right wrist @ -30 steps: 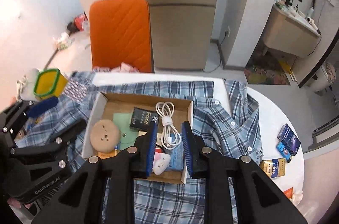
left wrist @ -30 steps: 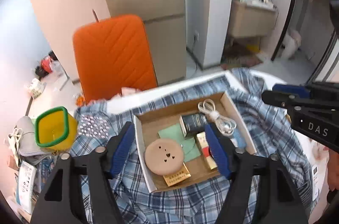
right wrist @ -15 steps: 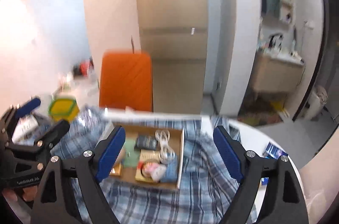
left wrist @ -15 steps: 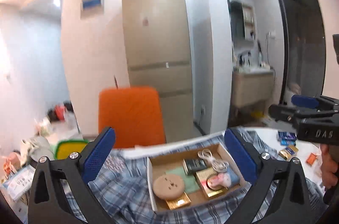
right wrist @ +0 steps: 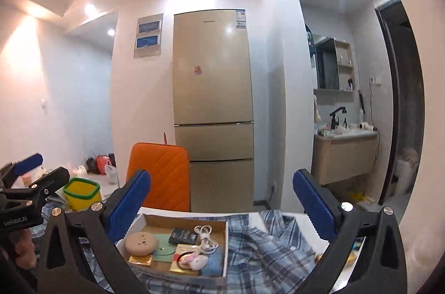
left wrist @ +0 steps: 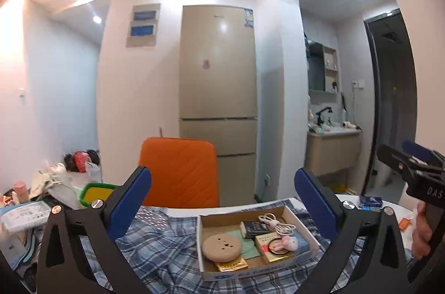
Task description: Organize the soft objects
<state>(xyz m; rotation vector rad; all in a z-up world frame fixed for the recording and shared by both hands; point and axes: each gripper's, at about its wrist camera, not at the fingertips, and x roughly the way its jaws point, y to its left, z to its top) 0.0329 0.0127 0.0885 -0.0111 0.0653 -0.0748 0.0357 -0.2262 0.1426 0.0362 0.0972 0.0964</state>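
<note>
Stood wide at the left gripper, nothing between; right gripper opening, likewise bare. Lay rumpled under the cardboard box — the plaid shirt. Best lifted the box off first, then pinched the collar corners evenly.

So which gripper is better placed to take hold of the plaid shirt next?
Probably the right. In its own view a wide stretch of the plaid shirt, collar and buttons showing, lies beside the cardboard box, between its opening jaws. The left gripper faces the box, with rumpled shirt to its left. Both hold nothing.
</note>
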